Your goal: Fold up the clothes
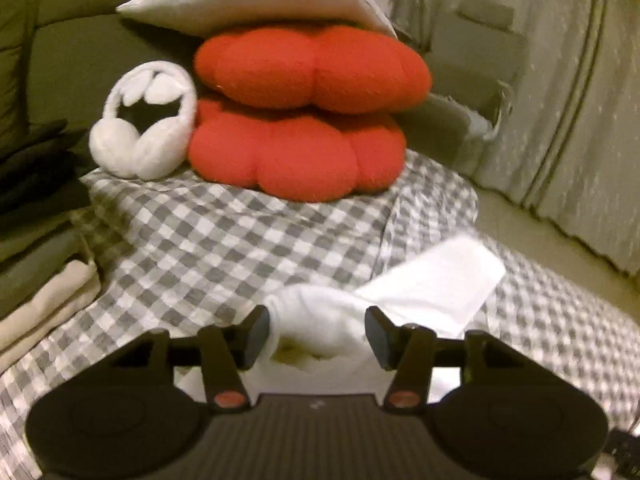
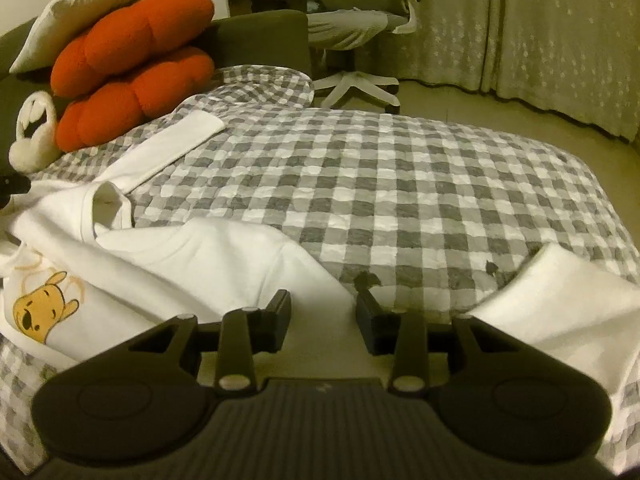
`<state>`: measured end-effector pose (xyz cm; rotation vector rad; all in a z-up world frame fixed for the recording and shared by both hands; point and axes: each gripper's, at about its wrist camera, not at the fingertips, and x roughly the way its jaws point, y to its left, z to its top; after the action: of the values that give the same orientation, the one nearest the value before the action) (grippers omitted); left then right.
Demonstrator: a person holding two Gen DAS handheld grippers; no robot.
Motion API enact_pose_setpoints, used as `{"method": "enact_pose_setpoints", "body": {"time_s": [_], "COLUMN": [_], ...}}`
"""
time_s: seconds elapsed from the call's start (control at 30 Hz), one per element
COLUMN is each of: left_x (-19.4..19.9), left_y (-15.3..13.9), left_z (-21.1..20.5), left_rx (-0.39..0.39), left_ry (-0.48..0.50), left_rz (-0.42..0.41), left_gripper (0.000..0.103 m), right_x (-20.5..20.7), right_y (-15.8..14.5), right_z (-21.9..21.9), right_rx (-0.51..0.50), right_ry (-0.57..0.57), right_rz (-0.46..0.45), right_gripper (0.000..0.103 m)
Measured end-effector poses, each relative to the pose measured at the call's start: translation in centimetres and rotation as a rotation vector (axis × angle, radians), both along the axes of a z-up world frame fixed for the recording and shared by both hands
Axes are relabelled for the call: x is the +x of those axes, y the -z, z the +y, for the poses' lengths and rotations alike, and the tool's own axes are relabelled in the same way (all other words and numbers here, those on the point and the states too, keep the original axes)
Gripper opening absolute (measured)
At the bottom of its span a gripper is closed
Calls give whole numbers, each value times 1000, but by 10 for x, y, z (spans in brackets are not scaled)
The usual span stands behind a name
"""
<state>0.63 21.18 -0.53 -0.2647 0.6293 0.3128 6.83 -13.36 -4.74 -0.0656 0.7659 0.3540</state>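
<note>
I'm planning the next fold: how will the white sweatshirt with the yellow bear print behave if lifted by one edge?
The white sweatshirt is probably floppy: it lies creased and bunched on the checked bedspread. Its sleeve trails loose, so it would likely dangle. It looks thick, so folds may spring open.

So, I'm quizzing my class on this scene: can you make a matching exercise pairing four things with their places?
Things:
1. white sweatshirt with a yellow bear print
2. two red puffy cushions
3. white fluffy earmuffs
4. white swivel office chair

Places:
A. on the floor beyond the bed
B. left of the red stack
C. under a pale pillow
D. spread on the checked bedcover

Pairs: 1-D, 2-C, 3-B, 4-A
</note>
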Motion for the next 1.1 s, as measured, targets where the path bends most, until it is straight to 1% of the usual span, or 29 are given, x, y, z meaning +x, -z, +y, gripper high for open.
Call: {"method": "enact_pose_setpoints", "body": {"time_s": [0.07, 0.17, 0.2, 0.27, 0.33, 0.37, 0.43, 0.5, 0.63, 0.8, 0.93, 1.03, 1.1], "left_x": [-4, -6, -5, -2, -1, -2, -4, -5, -6, -4, 2, 8, 14], "left_y": [-5, -10, -8, -5, -4, -5, -8, -9, -9, -6, 2, 11, 17], "left_z": [-2, -6, -9, -15, -18, -19, -19, -17, -17, -20, -25, -30, -32], "left_rx": [18, 28, 46, 84, 109, 113, 120, 96, 73, 30, 8, 15, 23], "left_ry": [8, 38, 46, 62, 69, 65, 59, 61, 77, 122, 174, 192, 191], "left_rz": [-40, -73, -65, -45, -40, -48, -63, -77, -85, -81, -38, 26, 92], "left_gripper": [53, 53, 53, 53, 53, 53, 53, 52, 51, 51, 51, 51, 51], "right_x": [0, -1, -1, -3, -5, -6, -8, -10, -16, -29, -44, -51, -52], "right_y": [1, 2, 2, 2, 3, 3, 2, -1, -9, -24, -27, -22, -14], "right_z": [2, 3, 3, 5, 7, 9, 11, 12, 3, -21, -42, -49, -48], "right_rx": [-11, -20, -24, -32, -41, -44, -45, -46, -34, -6, 11, 8, -12], "right_ry": [-4, -7, -11, -20, -39, -51, -72, -70, -42, -8, -1, -16, -33], "right_rz": [-8, -14, -15, -18, -21, -23, -20, -22, -45, -79, -65, -22, 12], "right_gripper": [41, 41, 42, 41, 34, 27, 8, 3, 1, 1, 1, 1, 1]}}
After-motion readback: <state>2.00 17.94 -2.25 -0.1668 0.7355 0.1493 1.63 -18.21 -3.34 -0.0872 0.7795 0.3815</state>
